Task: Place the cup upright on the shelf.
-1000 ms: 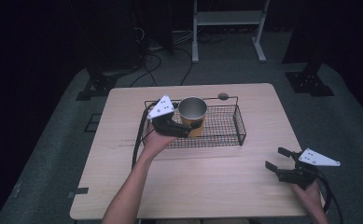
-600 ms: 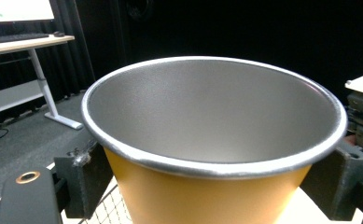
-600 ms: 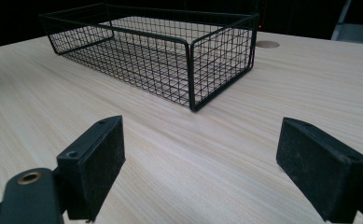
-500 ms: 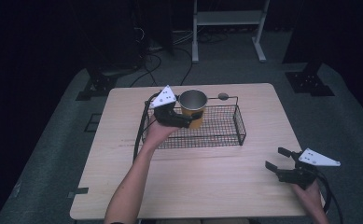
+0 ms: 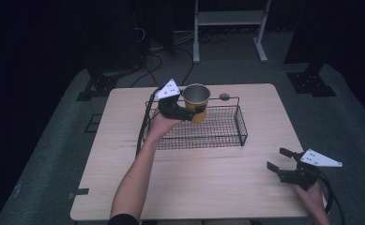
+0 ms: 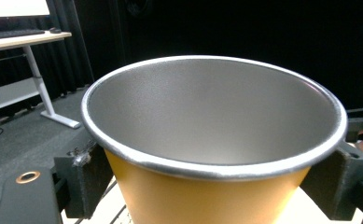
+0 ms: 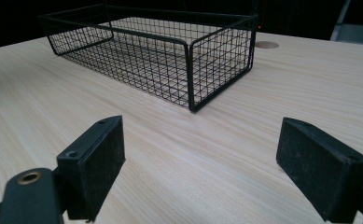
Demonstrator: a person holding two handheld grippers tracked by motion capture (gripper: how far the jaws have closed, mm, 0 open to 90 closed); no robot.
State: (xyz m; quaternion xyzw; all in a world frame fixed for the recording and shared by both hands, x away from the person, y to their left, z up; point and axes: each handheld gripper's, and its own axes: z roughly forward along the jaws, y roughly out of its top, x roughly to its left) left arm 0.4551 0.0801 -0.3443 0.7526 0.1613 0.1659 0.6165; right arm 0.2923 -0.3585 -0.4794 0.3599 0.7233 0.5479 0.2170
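- The yellow-sided metal cup with a silver rim and grey inside (image 5: 196,101) is upright and empty, held above the far left part of the black wire-mesh basket (image 5: 227,136); whether its base touches the basket floor or hangs clear I cannot tell; in the left gripper view the cup (image 6: 216,154) sits close between the black pads, one on each flank
- The left gripper (image 5: 186,112) has its jaws closed on the cup's wall, gripping it from the side, with the hand beneath and the cable trailing over the basket's near left corner
- The basket stands on the pale wooden counter (image 5: 194,187), toward its far middle; its mesh floor looks bare in the right gripper view (image 7: 170,70)
- The right gripper (image 5: 283,165) rests low at the near right edge of the counter, well apart from the basket; its jaws stand wide and hold nothing
- My reading: the cup is grasped and carried over the basket; setting it down or taking it elsewhere, then releasing, is not yet done
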